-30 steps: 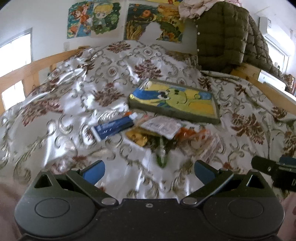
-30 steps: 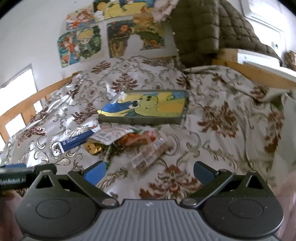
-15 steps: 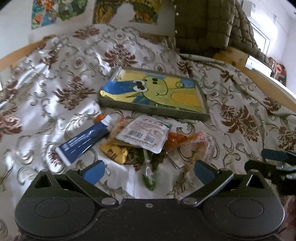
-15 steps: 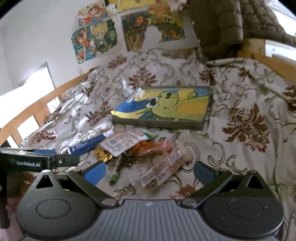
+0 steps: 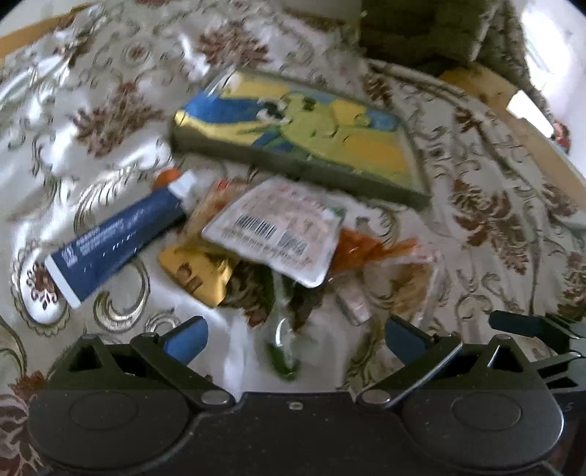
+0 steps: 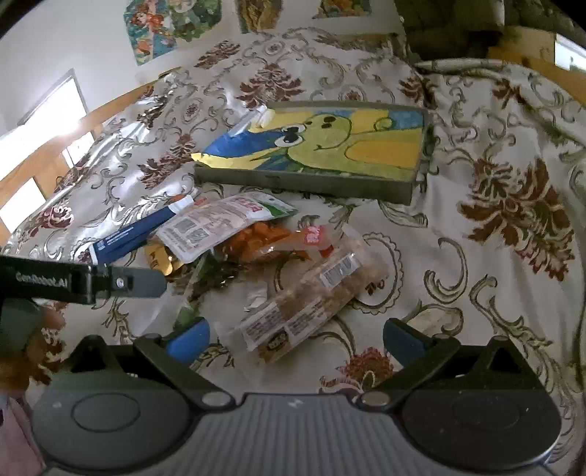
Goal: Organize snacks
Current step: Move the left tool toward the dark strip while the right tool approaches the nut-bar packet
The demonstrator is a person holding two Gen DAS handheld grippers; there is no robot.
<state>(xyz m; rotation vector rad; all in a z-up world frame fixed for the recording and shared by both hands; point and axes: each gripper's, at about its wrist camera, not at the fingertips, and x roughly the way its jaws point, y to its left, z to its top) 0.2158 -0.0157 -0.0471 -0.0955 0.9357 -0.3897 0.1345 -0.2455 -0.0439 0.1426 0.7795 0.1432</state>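
A pile of snack packets lies on the patterned bedspread: a white pouch with a barcode (image 5: 278, 234) (image 6: 219, 223), an orange packet (image 5: 370, 245) (image 6: 267, 241), a gold wrapper (image 5: 197, 271), a green-tipped packet (image 5: 282, 351), and a clear bag of nut bars (image 6: 311, 304). A flat box with a yellow-green cartoon lid (image 5: 304, 131) (image 6: 322, 146) lies just behind them. My left gripper (image 5: 296, 338) is open and empty, just short of the green packet. My right gripper (image 6: 296, 338) is open and empty, over the near end of the nut bars.
A blue tube with a white cap (image 5: 113, 238) (image 6: 139, 234) lies left of the pile. A dark quilted jacket (image 5: 439, 33) hangs at the back right. Wooden bed rails (image 6: 44, 161) run along the left and right. The left gripper's side (image 6: 73, 282) shows at left.
Both grippers have moved forward and down toward the snack pile, which now looks larger and nearer. Both stay open. The snacks have not moved.
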